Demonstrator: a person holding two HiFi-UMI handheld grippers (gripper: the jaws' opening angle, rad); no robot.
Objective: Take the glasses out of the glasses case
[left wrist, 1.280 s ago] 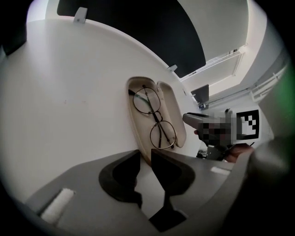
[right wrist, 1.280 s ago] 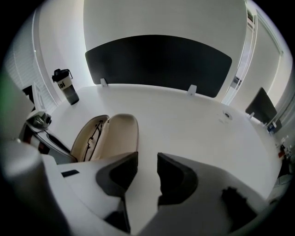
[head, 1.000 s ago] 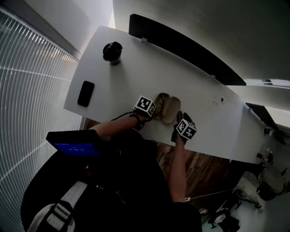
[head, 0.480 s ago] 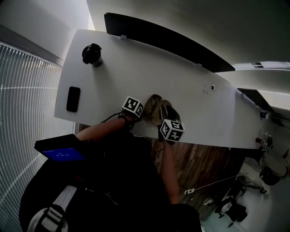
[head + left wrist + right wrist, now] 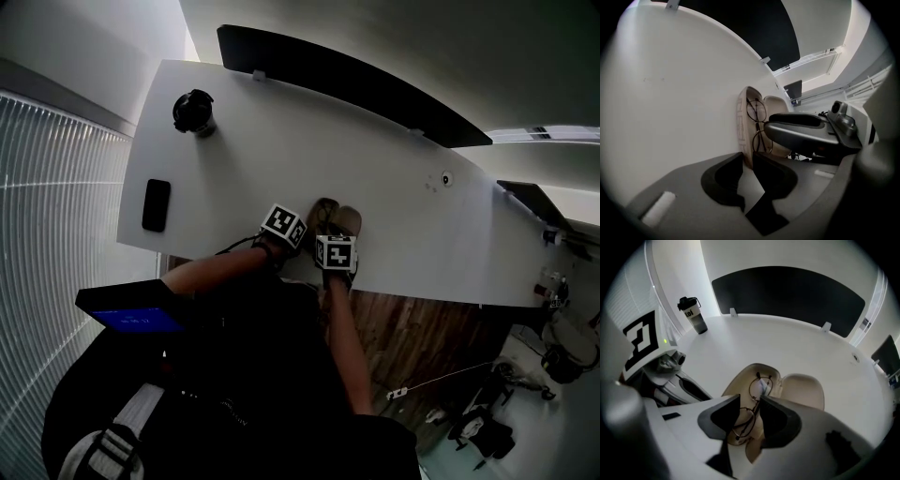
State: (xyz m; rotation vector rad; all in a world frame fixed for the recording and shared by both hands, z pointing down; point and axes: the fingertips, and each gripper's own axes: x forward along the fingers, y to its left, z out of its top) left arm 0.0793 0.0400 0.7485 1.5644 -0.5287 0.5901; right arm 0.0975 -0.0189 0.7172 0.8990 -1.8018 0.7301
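Note:
A beige glasses case (image 5: 339, 217) lies open at the white table's near edge. Thin wire-rimmed glasses (image 5: 759, 387) rest in its left half (image 5: 743, 126); the other half (image 5: 801, 387) is empty. My left gripper (image 5: 307, 231) is at the case's left side. Its jaws (image 5: 747, 161) are opening, with the case's near rim still caught in the narrow gap. My right gripper (image 5: 750, 404) points steeply down over the case and is open. One lens shows between its jaws, and the pads do not touch the glasses.
A black-lidded bottle (image 5: 193, 111) stands at the table's far left, and a black phone (image 5: 156, 204) lies near the left edge. A dark panel (image 5: 356, 84) runs along the back of the table (image 5: 281, 150). The front edge lies right below the case.
My right gripper has swung left from beside the case's right end to above the glasses. The left gripper has stayed at the case's left rim.

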